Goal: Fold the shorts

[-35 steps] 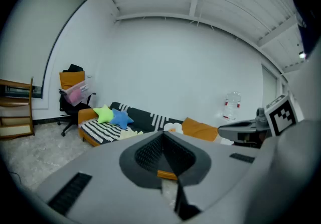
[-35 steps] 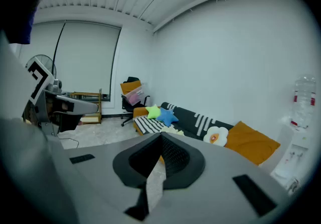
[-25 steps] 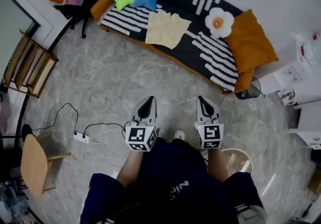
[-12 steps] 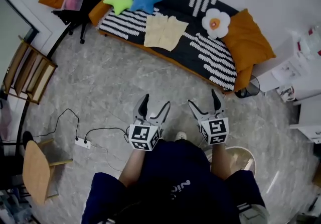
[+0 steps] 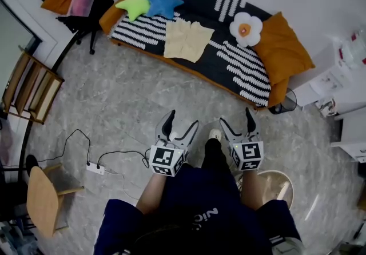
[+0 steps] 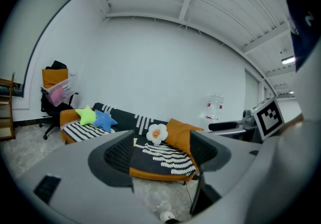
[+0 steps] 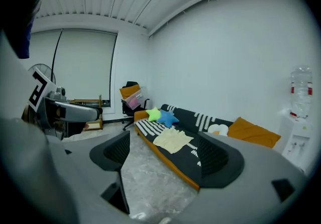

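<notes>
Yellow shorts (image 5: 187, 40) spread on striped sofa (image 5: 235, 64); shirt print (image 5: 205, 215) illegible.

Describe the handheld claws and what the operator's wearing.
Left claw and right claw: light grey tapered shells, black textured pads. Each carries a white cube with black square markers. No cables seen. Navy short-sleeved top, white print.

No wording can be read. Pale print (image 5: 204, 215) on the person's dark top (image 5: 189, 191), bottom centre of the head view, is upside down and illegible. The cubes on the left gripper (image 5: 183, 119) and right gripper (image 5: 236, 116) bear only black-and-white squares. The bottle (image 6: 214, 106) has a label too small to read.
</notes>
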